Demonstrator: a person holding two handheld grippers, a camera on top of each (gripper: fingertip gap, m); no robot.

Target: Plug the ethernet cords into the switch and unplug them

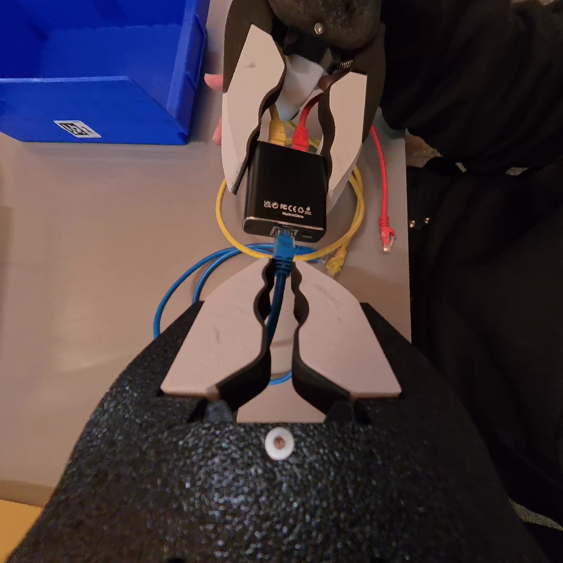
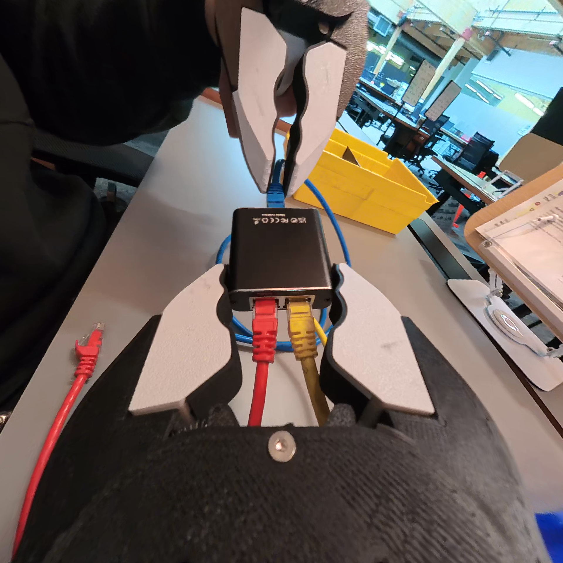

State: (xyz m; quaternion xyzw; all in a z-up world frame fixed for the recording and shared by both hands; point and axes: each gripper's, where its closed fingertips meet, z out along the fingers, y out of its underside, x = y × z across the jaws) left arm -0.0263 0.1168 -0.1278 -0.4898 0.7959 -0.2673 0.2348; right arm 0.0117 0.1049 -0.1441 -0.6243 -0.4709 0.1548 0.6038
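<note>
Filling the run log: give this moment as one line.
left tool: shut on blue ethernet plug at switch port | right tool: shut on small black metal switch | red plug, yellow plug: seated

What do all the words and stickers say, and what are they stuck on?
I won't read writing out; here is where it sits.
Black switch: white print on its casing.
Blue bin: white sticker with dark marks.
Papers beside the table: print too blurred to read.
</note>
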